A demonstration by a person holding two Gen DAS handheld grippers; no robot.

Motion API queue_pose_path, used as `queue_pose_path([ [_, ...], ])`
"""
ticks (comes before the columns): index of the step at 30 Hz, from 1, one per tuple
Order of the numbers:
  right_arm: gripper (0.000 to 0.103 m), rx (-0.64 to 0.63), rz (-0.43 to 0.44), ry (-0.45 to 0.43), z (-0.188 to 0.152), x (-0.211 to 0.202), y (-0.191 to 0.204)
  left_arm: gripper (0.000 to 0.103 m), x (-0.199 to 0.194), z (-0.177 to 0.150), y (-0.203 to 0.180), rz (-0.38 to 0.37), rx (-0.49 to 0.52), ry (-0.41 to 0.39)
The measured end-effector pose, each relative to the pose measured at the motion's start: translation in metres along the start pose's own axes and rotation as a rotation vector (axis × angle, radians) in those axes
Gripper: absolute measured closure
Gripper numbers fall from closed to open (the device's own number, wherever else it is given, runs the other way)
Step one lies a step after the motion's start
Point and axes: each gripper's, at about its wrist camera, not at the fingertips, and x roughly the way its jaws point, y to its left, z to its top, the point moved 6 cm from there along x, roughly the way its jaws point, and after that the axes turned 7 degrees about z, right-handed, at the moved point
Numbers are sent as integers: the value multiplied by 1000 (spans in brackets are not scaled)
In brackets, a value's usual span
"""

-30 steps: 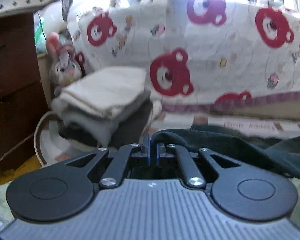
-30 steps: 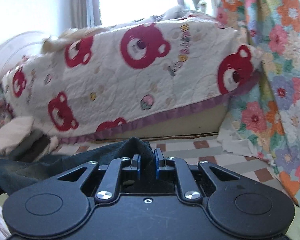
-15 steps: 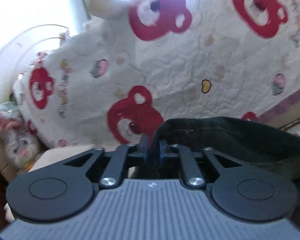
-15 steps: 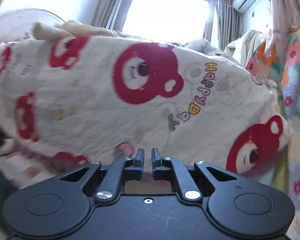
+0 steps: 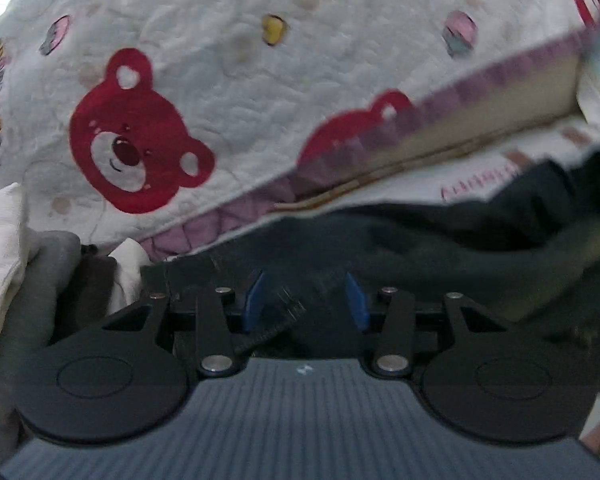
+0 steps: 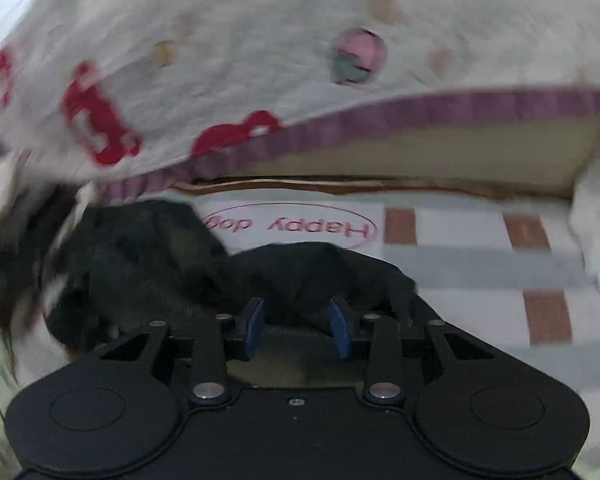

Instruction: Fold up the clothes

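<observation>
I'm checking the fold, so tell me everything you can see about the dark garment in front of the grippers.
The dark garment is blackish-green, soft knit-looking cloth, rumpled rather than flat, lying on the checked bedsheet below the bear-print quilt. A ribbed hem crosses between the fingers of the left gripper. A bunched fold sits between the fingers of the right gripper. Both grippers' jaws stand apart, not clamping it. Motion blur hides finer detail.

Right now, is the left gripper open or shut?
Open: the left gripper's blue pads stand well apart, with the dark garment lying loose between them.
</observation>
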Motion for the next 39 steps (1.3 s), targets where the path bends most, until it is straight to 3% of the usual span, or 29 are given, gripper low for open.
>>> queue_pose_path([
  [4, 60, 280, 89, 60, 46, -7, -39, 60, -13, -10, 5, -11, -49, 26],
  [6, 61, 491, 210, 159, 56, 0, -64, 60, -18, -18, 12, -11, -74, 45],
  [9, 59, 733, 177, 114, 69, -8, -94, 60, -25, -32, 27, 2, -88, 63],
  [15, 59, 616, 97, 49, 151, -82, -110, 60, -44, -52, 55, 54, -70, 107],
  [17, 61, 545, 77, 53, 174, -127, -124, 60, -49, -49, 62, 51, -91, 118],
  [20, 60, 449, -50, 13, 195, -205, -158, 60, -53, -39, 66, 45, -127, 122],
  [22, 60, 429, -101, -33, 198, -258, -180, 60, -55, -30, 67, 47, -165, 128],
  [26, 69, 573, -109, -190, 179, -362, -233, 60, -63, -14, 61, 39, -204, 110],
  [29, 70, 587, -156, -238, 162, -415, -255, 58, -69, -12, 52, 34, -185, 94],
  [31, 70, 545, -119, -271, 151, -441, -259, 55, -73, -10, 45, 31, -173, 84],
  [34, 69, 435, -92, -212, 130, -442, -252, 54, -78, -8, 35, 27, -154, 68],
  [37, 69, 248, -131, -129, 99, -404, -229, 54, -85, -6, 26, 22, -136, 53],
  [39, 69, 189, -61, -98, 68, -359, -210, 54, -84, -10, 19, 19, -123, 55],
])
